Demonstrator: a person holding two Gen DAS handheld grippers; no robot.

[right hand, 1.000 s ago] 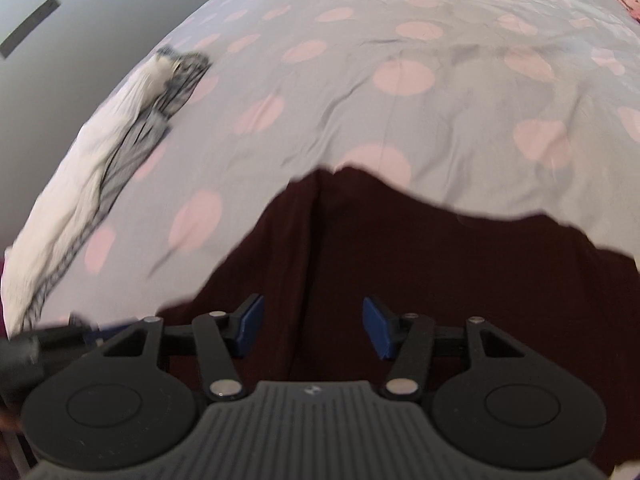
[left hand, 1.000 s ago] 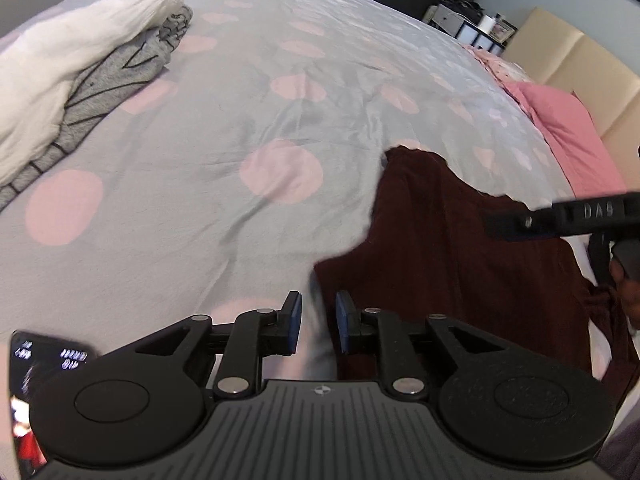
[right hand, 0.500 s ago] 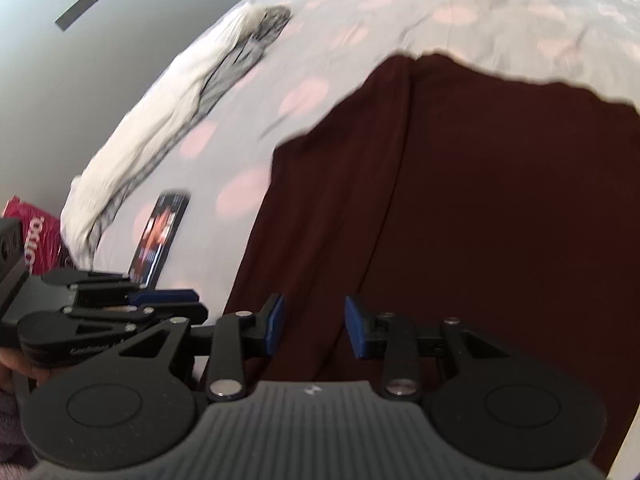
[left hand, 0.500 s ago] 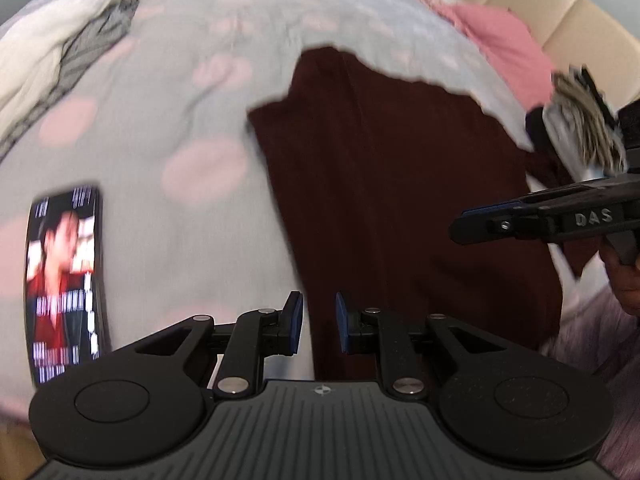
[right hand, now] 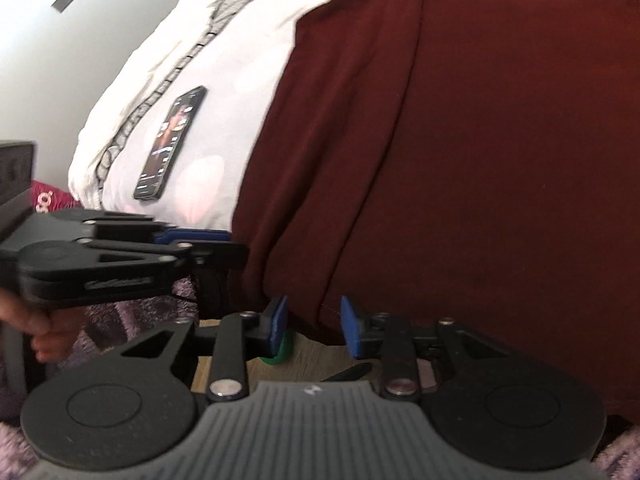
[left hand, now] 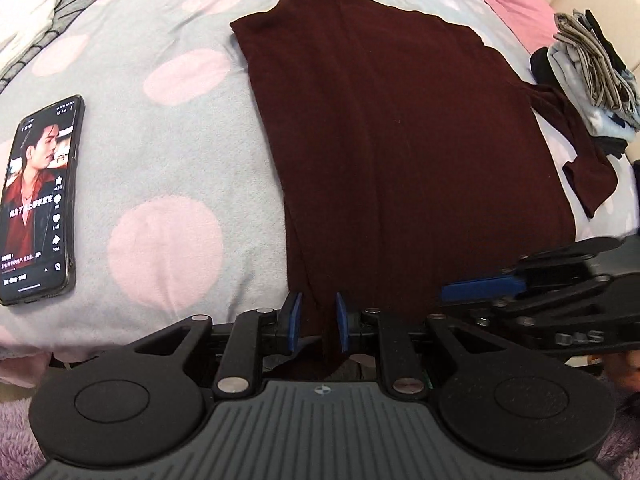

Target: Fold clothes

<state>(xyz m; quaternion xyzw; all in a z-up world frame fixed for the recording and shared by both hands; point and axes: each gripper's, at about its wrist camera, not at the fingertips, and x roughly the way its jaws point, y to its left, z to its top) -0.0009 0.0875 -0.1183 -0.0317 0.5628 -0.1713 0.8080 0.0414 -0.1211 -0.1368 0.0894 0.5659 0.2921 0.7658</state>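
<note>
- Right now we see the maroon garment [left hand: 400, 140] spread flat on the polka-dot bed cover [left hand: 168, 168], near hem hanging over the bed's near edge.
- Left gripper [left hand: 318, 322]: fingers apart, a hem fold sits between them, not pinched.
- Right gripper [right hand: 314, 326]: fingers apart at the hem, gripping nothing.
- Phone [left hand: 38, 200] lies left of the garment, screen lit.
- Folded clothes stack [left hand: 592, 80] sits far right; no containers visible.

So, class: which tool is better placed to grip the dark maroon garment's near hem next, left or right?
Probably left. The left tool has the dark maroon garment bunched between its open fingers; the right tool straddles the hem, gaping wider.
</note>
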